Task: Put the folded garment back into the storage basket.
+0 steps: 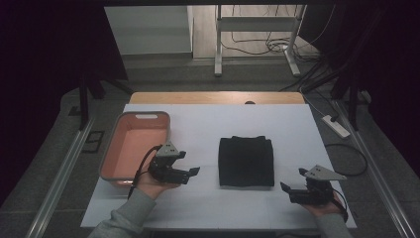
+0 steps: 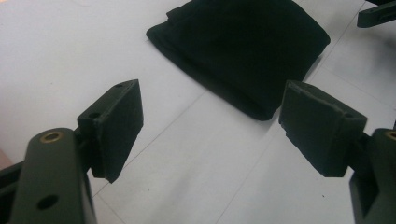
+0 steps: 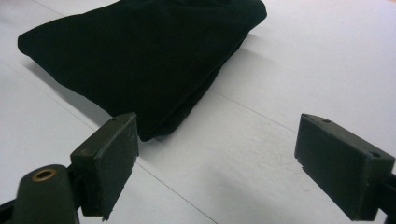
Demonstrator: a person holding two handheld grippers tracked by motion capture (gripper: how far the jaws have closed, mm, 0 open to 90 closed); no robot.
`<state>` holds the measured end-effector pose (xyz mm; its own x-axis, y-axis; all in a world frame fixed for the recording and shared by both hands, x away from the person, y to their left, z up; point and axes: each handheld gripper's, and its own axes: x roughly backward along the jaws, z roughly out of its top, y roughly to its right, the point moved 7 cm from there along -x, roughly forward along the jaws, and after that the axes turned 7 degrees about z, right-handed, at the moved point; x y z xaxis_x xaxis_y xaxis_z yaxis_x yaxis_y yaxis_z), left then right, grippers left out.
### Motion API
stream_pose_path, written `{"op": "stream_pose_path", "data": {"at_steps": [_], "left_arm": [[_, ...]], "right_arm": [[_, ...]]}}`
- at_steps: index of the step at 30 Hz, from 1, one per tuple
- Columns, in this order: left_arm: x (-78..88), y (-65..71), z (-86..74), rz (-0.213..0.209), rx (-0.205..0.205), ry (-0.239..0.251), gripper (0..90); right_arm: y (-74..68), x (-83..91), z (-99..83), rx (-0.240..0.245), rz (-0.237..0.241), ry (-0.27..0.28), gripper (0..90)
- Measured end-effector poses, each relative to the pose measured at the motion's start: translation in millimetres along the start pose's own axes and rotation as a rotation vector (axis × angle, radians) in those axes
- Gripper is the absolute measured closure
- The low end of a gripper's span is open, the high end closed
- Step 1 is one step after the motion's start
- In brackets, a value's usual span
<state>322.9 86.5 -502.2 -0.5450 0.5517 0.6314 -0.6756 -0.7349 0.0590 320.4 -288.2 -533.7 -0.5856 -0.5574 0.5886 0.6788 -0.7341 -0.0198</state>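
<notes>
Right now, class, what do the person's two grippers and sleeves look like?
Both the left gripper and the right gripper are black, each topped by a grey three-cornered plate. Their jaws end in flat rectangular black pads on arms with brass-ringed holes. A black cable trails from the left gripper. The sleeves are grey.

The high view is dim, with heavy dark falloff toward both upper corners and the sides; only the white table (image 1: pixel 198 129) and the floor beyond it catch moderate, even light. The picture is soft and slightly grainy, and straight edges bow a little near the frame borders. Shadows on the table there are faint. Both gripper views are brighter, lit from above, and the table glares to near white in the upper left. The black cloth (image 2: pixel 243 51) shows almost no fold detail, a flat dark mass with a soft shadow along its near edge. The near claw pads (image 3: pixel 112 163) look slightly blurred.
</notes>
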Motion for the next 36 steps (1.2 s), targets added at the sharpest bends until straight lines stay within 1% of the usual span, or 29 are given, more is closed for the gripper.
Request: {"op": "stream_pose_path", "data": {"at_steps": [13,36], "left_arm": [[-11.0,5.8,4.8,-0.016,-0.007,-0.012,21.9],[-29.3,11.0,14.3,-0.034,-0.018,-0.026,21.7]], "right_arm": [[0.2,0.1,-0.1,-0.001,0.000,0.000,14.2],[0.6,-0.4,-0.8,-0.002,-0.001,-0.003,14.2]]}}
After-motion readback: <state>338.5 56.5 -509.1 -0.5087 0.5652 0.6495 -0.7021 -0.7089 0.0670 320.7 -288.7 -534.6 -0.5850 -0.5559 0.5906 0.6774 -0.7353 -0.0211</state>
